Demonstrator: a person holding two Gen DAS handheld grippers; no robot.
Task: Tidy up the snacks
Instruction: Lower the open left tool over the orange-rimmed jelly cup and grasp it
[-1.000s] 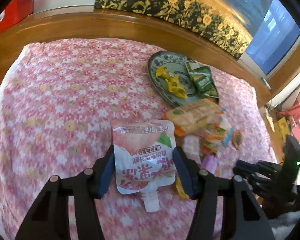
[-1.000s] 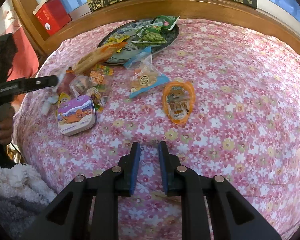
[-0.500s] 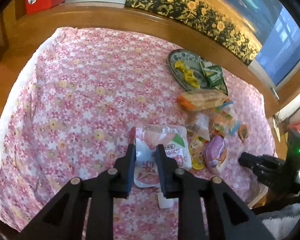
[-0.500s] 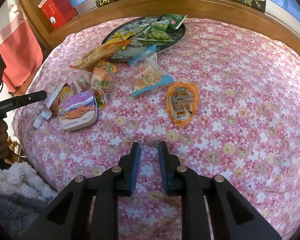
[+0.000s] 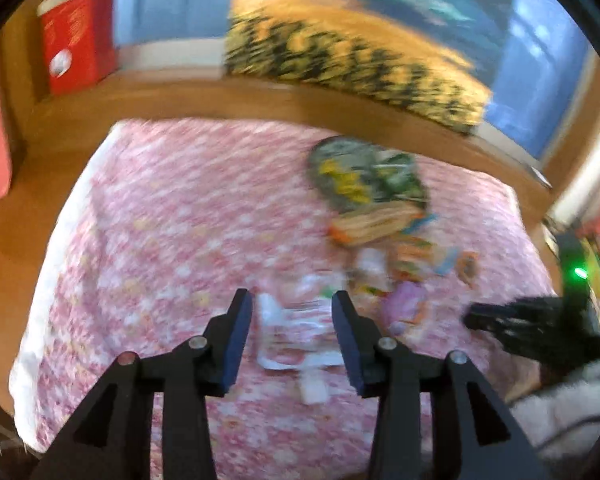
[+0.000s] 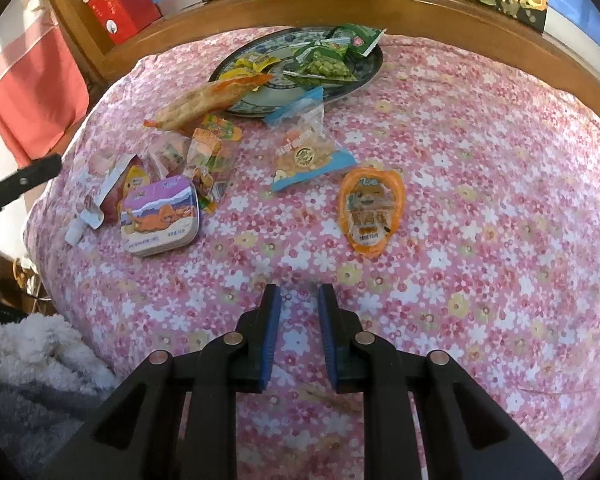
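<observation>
The left wrist view is blurred by motion. My left gripper (image 5: 292, 312) is open, its jaws on either side of a pink spouted drink pouch (image 5: 296, 332) lying on the floral cloth. The pouch also shows in the right wrist view (image 6: 104, 192), beside a purple tin (image 6: 160, 216). A dark patterned plate (image 6: 256, 98) holds green and yellow packets. A long orange bread packet (image 6: 208, 100), a clear blue-edged bag (image 6: 306, 148) and an orange packet (image 6: 370, 210) lie near it. My right gripper (image 6: 299, 312) hovers over bare cloth, jaws nearly together, holding nothing.
The round table has a pink floral cloth (image 6: 480, 200) and a wooden rim (image 6: 420, 4). A red box (image 6: 118, 4) stands behind it on the left. A white fleece sleeve (image 6: 32, 344) is at the near left edge.
My left gripper has opened and pulled back from the pink pouch, which now lies on the cloth. The right gripper has barely moved.
</observation>
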